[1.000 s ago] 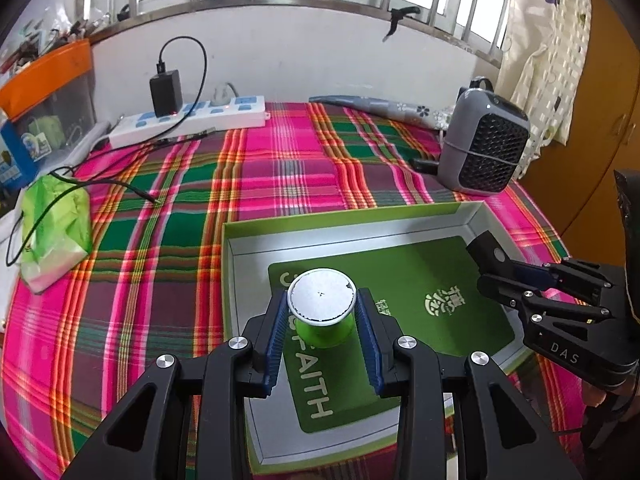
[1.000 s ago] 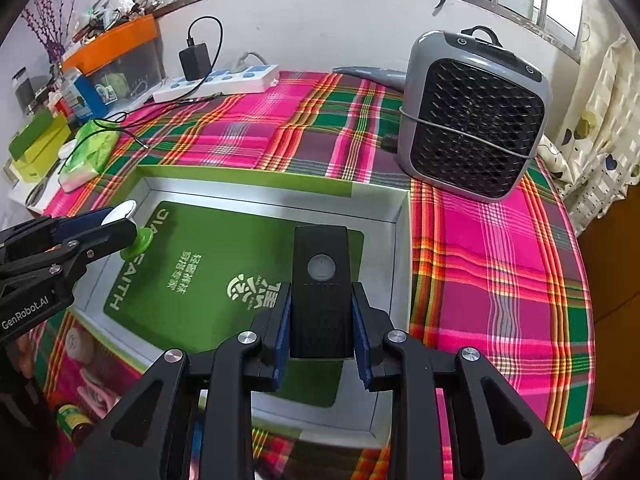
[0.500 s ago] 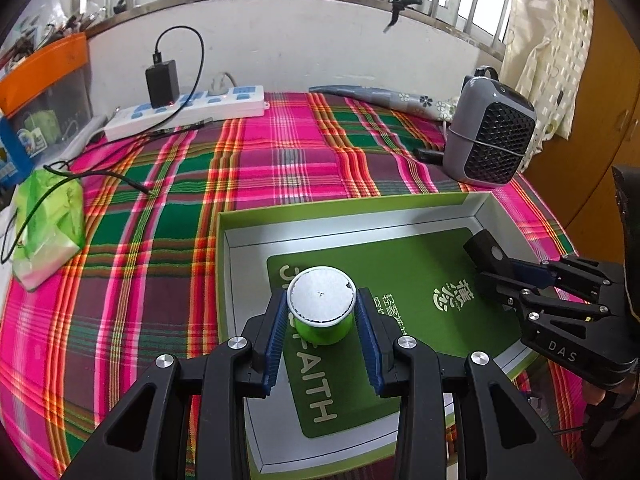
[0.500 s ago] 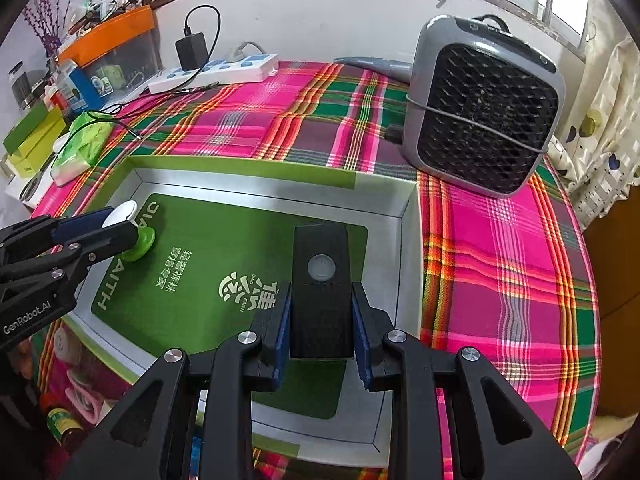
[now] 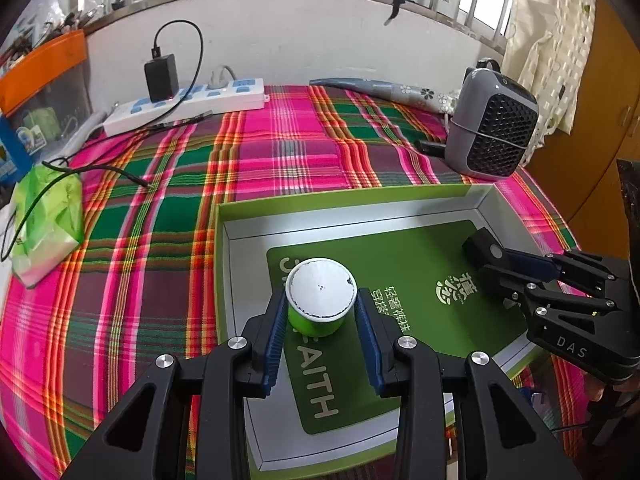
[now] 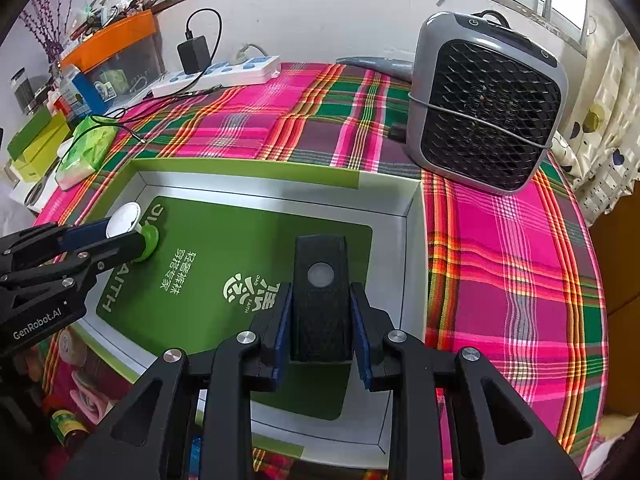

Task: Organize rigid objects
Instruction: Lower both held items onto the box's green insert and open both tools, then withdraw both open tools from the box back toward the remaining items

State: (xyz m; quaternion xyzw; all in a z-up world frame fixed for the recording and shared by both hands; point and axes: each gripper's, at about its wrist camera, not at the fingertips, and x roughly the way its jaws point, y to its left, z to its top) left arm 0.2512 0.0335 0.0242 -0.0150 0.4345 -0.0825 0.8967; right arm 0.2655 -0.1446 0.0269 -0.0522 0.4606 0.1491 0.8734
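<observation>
Release was the step in hand. Right gripper (image 6: 322, 334) had just been opening, its blue pads now flanking the black rectangular remote-like device (image 6: 320, 296) with slim gaps on both sides, so not clamped. That device sat on the green printed card in the grey-lined green cardboard box (image 5: 344, 208), toward its right wall. Left gripper (image 5: 322, 328) stood parted around the green plastic cup with the white foil lid (image 5: 320, 300), upright on the card's left end; pads looked clear of it. Advice: widen both further before lifting, then back out straight along the fingers so neither item gets dragged or tipped. Cup was the likelier to topple.
</observation>
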